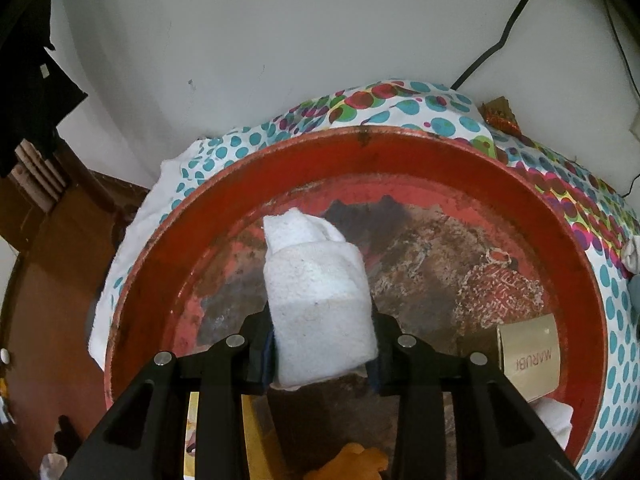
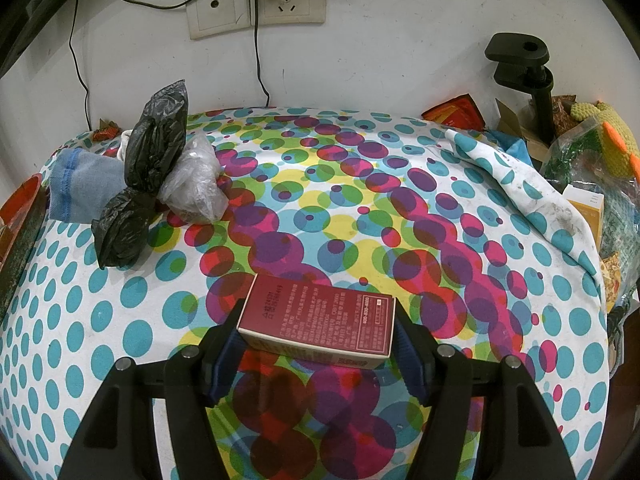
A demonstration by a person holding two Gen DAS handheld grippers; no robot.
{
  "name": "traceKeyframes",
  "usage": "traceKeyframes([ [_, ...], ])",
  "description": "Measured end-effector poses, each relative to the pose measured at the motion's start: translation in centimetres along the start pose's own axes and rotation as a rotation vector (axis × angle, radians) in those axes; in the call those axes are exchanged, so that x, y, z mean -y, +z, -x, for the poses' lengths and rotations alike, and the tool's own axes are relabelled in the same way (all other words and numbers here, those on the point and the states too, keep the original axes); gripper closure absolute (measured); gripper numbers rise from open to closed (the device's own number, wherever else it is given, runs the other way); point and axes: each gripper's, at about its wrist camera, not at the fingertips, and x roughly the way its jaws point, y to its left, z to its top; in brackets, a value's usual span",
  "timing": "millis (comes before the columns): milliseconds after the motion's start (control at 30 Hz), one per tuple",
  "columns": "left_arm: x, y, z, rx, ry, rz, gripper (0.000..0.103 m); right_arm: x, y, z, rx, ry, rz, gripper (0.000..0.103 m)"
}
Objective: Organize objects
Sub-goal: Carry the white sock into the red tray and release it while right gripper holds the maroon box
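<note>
Dotted surface point(image 2: 120, 320), red tray point(image 1: 572, 280) sitting on it.
Your left gripper point(image 1: 324, 356) is pinching a white sock point(image 1: 320, 304) over the tray; right gripper point(image 2: 316, 344) is clamping a maroon box point(image 2: 320, 314).

Table under white cloth with coloured dots point(image 2: 120, 320). On cloth: round red worn metal tray point(image 1: 576, 256) at left, light blue folded cloth point(image 2: 86, 190), black crumpled plastic bag point(image 2: 144, 176), clear plastic bag point(image 2: 196, 188), dark red cardboard box point(image 2: 320, 320).
</note>
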Motion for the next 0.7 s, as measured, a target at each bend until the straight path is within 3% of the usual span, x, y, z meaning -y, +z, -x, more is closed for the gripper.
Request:
traceKeyframes([
  [533, -1.6, -0.8, 1.0, -0.006, -0.029, 0.013, 0.060, 0.0, 0.0, 0.0, 0.000, -0.001, 0.001, 0.034],
  [700, -1.5, -1.0, 2.2, 0.027, -0.019, 0.005, 0.036, 0.0, 0.0, 0.1, 0.000, -0.001, 0.001, 0.034],
])
